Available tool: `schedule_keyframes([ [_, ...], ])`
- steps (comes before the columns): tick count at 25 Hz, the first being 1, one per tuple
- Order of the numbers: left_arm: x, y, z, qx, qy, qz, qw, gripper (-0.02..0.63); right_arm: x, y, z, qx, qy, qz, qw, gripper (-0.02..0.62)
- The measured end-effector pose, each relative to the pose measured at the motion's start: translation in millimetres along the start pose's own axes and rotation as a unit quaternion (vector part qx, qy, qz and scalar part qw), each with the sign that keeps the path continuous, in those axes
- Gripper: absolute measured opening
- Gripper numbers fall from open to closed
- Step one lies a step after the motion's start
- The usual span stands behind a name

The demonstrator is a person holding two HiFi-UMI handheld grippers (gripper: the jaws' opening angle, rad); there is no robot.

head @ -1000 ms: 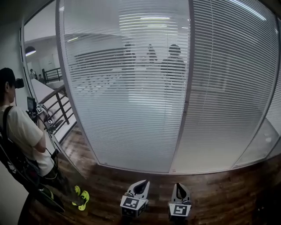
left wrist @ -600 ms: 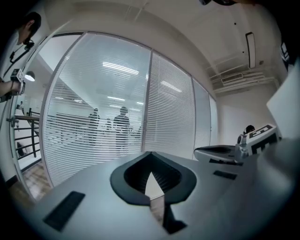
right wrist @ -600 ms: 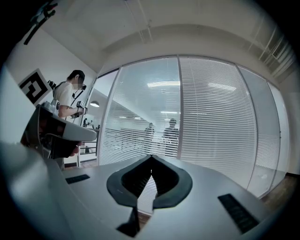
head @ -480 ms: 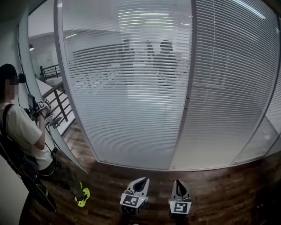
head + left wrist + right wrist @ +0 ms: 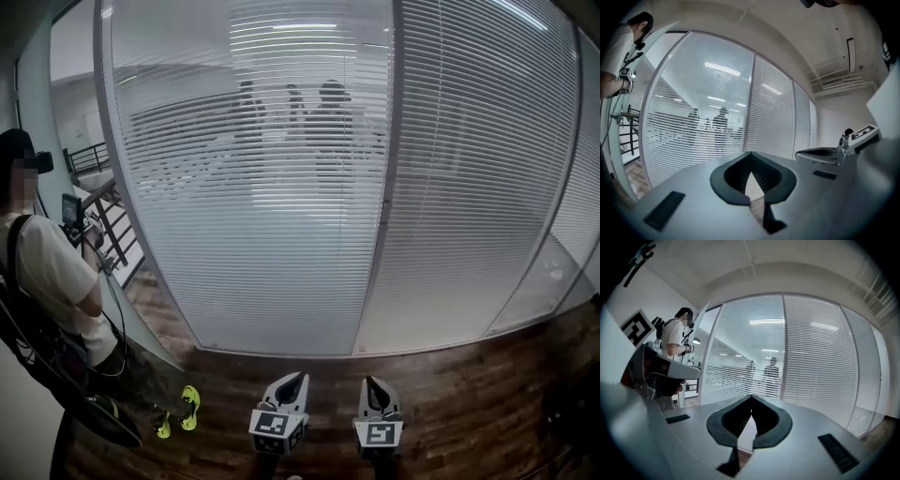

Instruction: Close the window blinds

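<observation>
The window blinds (image 5: 262, 187) span the glass wall ahead, and the left panel's slats are open. The left gripper (image 5: 296, 378) and right gripper (image 5: 371, 382) hang well short of them, jaws closed on nothing. This is likely the approach; the next move is to reach a tilt control, which no view shows.

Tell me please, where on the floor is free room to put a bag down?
The wood floor is bare from the left gripper and the right gripper up to the foot of the glass wall, and to the right of the right gripper. The left side is crowded: a person stands there, in yellow shoes.
</observation>
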State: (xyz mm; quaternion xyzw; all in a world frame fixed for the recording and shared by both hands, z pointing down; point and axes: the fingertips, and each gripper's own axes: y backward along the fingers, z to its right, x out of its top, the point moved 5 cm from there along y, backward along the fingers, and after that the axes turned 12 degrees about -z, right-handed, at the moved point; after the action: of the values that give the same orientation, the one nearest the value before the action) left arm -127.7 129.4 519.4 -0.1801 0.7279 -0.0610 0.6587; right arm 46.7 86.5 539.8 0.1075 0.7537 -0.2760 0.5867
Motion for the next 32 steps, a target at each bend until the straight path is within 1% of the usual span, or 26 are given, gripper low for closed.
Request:
schedule_keyframes([
  [4,5,10,-3,-0.017,-0.002,0.006,0.9998,0.0,13,6,-3,-0.005,-0.001,0.0,1.0,0.005],
  [7,7,18,-7,-0.02,-0.004,0.006,0.9998,0.0,11,6,-1,0.0,-0.002,0.004,1.0,0.005],
  [9,4,22,-11,-0.019,-0.003,0.001,0.9998,0.0,12,12,-4,-0.012,-0.007,-0.006,1.0,0.005],
  [11,4,24,-11,-0.027,-0.002,-0.001,0.9996,0.0,11,17,-9,-0.022,-0.012,-0.021,0.999,0.005],
  [15,8,12,-7,-0.047,-0.017,0.006,0.9987,0.0,0,9,-6,-0.01,-0.007,-0.021,1.0,0.005],
  [20,13,-13,-10,-0.047,-0.017,0.002,0.9987,0.0,7,-8,8,-0.014,-0.013,-0.019,1.0,0.005],
  [22,11,-12,-10,-0.042,-0.014,0.002,0.999,0.0,3,-7,10,-0.022,-0.011,-0.031,0.999,0.005],
  [24,8,-6,-10,-0.032,-0.009,-0.001,0.9995,0.0,-2,-4,13,-0.038,-0.015,-0.054,0.998,0.005],
  [26,11,-8,-10,-0.024,-0.009,-0.003,0.9997,0.0,-3,-9,20,-0.046,-0.018,-0.074,0.996,0.005],
  [29,30,-33,-11,-0.017,0.002,-0.014,0.9998,0.0,4,-36,37,-0.029,-0.016,-0.069,0.997,0.005],
  [32,42,-63,-6,-0.029,0.004,-0.012,0.9995,0.0,11,-62,51,-0.013,-0.023,-0.061,0.998,0.005],
])
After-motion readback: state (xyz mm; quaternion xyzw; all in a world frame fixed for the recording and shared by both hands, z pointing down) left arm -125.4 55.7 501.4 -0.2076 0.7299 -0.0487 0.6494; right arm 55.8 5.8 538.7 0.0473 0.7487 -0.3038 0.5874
